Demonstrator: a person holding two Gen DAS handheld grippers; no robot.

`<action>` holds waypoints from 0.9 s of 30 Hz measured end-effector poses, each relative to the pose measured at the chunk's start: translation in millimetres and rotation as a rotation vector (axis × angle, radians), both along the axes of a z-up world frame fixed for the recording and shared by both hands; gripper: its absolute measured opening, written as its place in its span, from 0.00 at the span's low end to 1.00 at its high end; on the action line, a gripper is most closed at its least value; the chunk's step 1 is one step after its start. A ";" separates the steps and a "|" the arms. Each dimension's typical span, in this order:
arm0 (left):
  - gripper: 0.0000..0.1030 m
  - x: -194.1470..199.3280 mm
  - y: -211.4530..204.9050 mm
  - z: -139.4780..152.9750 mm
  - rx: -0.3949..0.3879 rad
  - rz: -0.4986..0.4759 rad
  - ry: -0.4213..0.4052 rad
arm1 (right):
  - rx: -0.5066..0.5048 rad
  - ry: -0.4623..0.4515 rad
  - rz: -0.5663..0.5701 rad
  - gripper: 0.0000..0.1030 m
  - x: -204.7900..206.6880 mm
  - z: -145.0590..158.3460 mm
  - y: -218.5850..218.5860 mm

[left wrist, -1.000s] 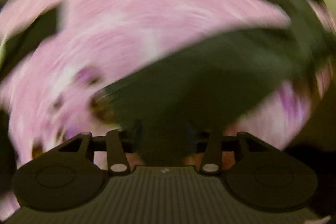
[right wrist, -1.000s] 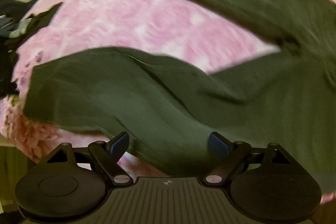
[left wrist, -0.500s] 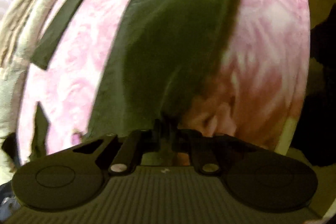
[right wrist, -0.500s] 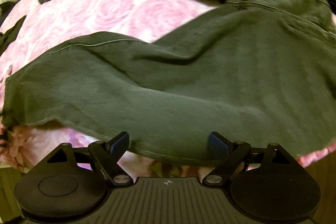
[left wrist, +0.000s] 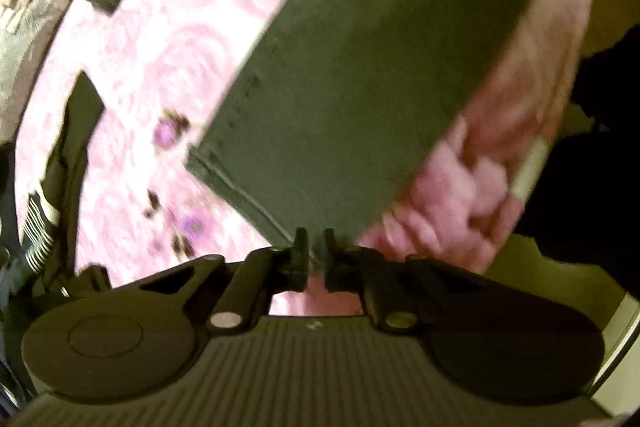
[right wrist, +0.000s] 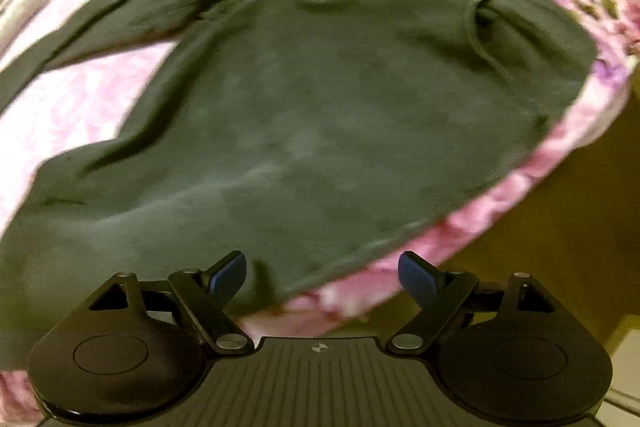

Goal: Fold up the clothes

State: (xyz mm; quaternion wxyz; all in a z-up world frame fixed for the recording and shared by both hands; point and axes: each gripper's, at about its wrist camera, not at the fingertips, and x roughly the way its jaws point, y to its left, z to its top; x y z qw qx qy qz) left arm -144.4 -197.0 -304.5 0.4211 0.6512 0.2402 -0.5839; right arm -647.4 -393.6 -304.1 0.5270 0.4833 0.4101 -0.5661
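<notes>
Two grippers hang over a pink flowered blanket (right wrist: 72, 99) where a dark green garment (right wrist: 320, 115) lies spread across most of the right wrist view. The left gripper (left wrist: 315, 255) has its jaws nearly together, pinched on the hemmed corner of a trouser leg (left wrist: 360, 75) at lower centre. The right gripper (right wrist: 322, 273), jaws wide apart and holding nothing, hovers above the garment's lower edge.

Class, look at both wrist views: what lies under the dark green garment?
The dark green garment lies spread on a pink rose-patterned blanket, which shows around its edges in both views. Whatever is beneath the garment's middle stays covered.
</notes>
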 end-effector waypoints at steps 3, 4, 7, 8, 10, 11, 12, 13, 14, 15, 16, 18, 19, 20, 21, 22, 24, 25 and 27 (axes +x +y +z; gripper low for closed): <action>0.09 -13.3 -27.8 10.2 -0.025 -0.007 0.004 | 0.014 -0.004 -0.023 0.84 -14.8 2.4 1.9; 0.09 -17.7 -37.1 13.7 -0.033 -0.010 0.006 | 0.013 -0.010 -0.029 0.84 -19.8 3.5 2.6; 0.10 -38.1 -60.9 23.4 -0.055 -0.033 0.021 | 0.008 -0.022 -0.037 0.84 -36.5 4.8 0.8; 0.10 -46.9 -67.6 25.9 -0.058 -0.044 0.023 | 0.006 -0.024 -0.036 0.84 -42.0 4.2 -1.0; 0.10 -69.6 -80.9 29.3 -0.068 -0.069 0.034 | 0.001 -0.030 -0.042 0.84 -56.5 3.6 -5.1; 0.10 -80.9 -88.3 29.2 -0.069 -0.078 0.042 | -0.002 -0.034 -0.051 0.84 -65.5 3.5 -7.3; 0.10 -92.3 -95.8 29.1 -0.070 -0.086 0.050 | -0.005 -0.038 -0.060 0.84 -74.6 3.3 -9.6; 0.11 -104.2 -102.2 29.5 -0.071 -0.095 0.058 | -0.012 -0.040 -0.070 0.84 -85.3 4.3 -12.3; 0.13 -121.0 -111.1 25.9 -0.072 -0.106 0.068 | -0.020 -0.042 -0.081 0.84 -97.2 5.9 -15.4; 0.15 -133.6 -118.8 25.4 -0.074 -0.116 0.078 | -0.031 -0.043 -0.091 0.84 -108.6 7.6 -18.3; 0.16 -143.8 -127.5 23.6 -0.076 -0.126 0.089 | -0.045 -0.044 -0.102 0.84 -120.8 9.3 -21.8; 0.22 -168.5 -145.7 20.1 -0.083 -0.149 0.110 | -0.084 -0.052 -0.134 0.84 -149.8 13.2 -29.1; 0.23 -179.8 -155.3 19.3 -0.088 -0.149 0.129 | -0.105 -0.056 -0.155 0.84 -163.9 14.4 -32.7; 0.24 -191.2 -164.9 18.4 -0.093 -0.149 0.148 | -0.124 -0.060 -0.175 0.84 -176.6 15.0 -36.2; 0.26 -202.5 -174.5 17.6 -0.098 -0.149 0.166 | -0.142 -0.069 -0.198 0.84 -191.5 15.1 -40.6; 0.28 -212.2 -183.1 16.7 -0.104 -0.148 0.187 | -0.162 -0.086 -0.220 0.84 -205.6 14.6 -45.4; 0.32 -232.3 -201.4 14.6 -0.113 -0.142 0.233 | -0.203 -0.134 -0.253 0.83 -230.8 12.4 -55.7; 0.34 -242.7 -211.0 13.4 -0.117 -0.137 0.258 | -0.222 -0.160 -0.259 0.83 -241.7 10.3 -63.0; 0.38 -259.6 -228.6 9.1 -0.118 -0.133 0.294 | -0.243 -0.212 -0.262 0.83 -259.4 3.2 -77.1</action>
